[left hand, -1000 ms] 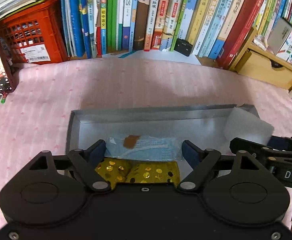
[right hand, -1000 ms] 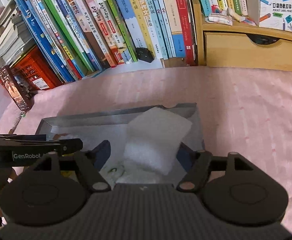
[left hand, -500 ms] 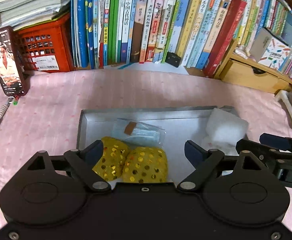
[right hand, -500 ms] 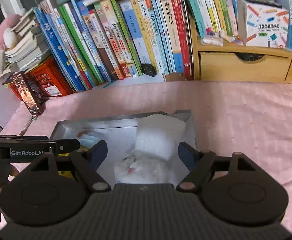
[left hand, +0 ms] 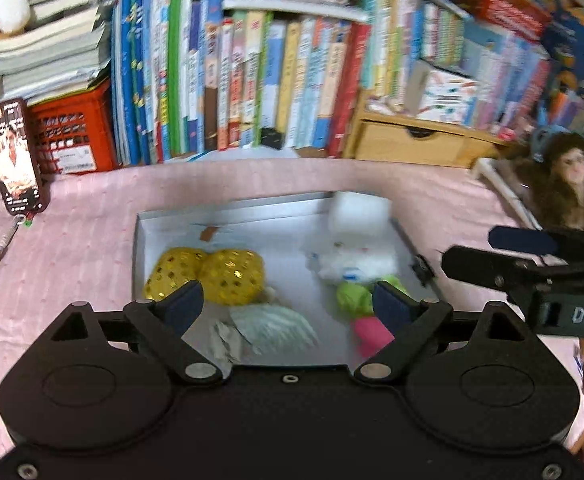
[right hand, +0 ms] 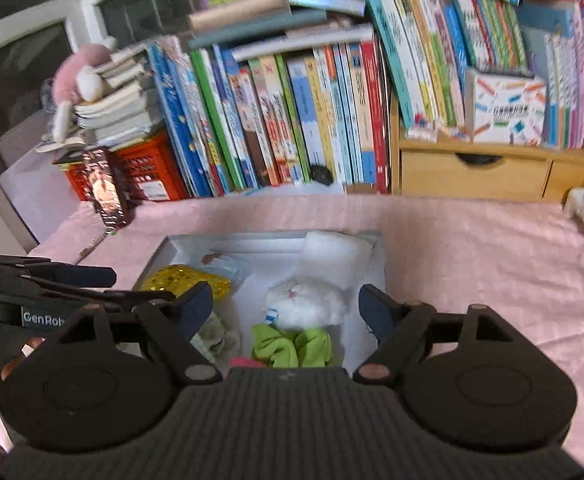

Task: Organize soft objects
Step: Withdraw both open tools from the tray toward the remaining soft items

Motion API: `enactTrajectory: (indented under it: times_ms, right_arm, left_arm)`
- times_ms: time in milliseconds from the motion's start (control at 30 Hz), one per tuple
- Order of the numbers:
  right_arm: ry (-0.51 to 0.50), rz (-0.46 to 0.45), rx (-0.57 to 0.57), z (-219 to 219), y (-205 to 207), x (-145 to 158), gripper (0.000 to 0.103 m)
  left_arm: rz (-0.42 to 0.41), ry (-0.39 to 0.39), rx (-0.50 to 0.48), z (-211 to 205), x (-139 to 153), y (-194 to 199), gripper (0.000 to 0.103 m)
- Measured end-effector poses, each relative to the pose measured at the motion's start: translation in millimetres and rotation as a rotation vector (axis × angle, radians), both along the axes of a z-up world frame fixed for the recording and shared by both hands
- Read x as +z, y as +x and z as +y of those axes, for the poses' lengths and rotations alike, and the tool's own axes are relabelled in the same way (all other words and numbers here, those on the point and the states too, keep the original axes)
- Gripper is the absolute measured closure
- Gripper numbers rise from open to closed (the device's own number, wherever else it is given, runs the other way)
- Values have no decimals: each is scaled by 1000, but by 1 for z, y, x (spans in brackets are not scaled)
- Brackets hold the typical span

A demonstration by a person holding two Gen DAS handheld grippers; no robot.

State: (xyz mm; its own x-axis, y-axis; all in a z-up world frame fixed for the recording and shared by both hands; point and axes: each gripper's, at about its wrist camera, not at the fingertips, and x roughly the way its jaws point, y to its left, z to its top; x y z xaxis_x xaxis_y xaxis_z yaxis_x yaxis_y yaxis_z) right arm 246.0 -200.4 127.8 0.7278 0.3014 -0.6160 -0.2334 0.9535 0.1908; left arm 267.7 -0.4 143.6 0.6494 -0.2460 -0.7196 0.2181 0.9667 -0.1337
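Note:
A shallow grey box lies on the pink cloth and holds the soft things. Inside are two gold sequinned pouches, a white plush toy, a white foam block, green cloth, a pink item and a pale mesh piece. My left gripper hangs above the box's near side, jaws opening, nothing between them. My right gripper hovers over the plush, jaws opening, empty.
A row of upright books lines the back, with a red crate at the left and a wooden drawer unit at the right. A doll sits at the far right. A dark card stands left.
Both grippers have risen and drawn back from the box while their jaws widened. More of the box's contents now show: the plush, green cloth and pink item.

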Motion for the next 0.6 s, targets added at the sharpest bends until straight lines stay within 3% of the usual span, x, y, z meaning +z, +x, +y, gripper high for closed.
enactTrajectory:
  times_ms: [267, 600]
  right_arm:
    - [-5, -121, 16, -10, -62, 0, 13]
    - [52, -233, -53, -35, -131, -26, 11]
  left_arm:
    - [-122, -46, -60, -9, 0, -71, 8]
    - [-243, -104, -70, -16, -25, -143, 7]
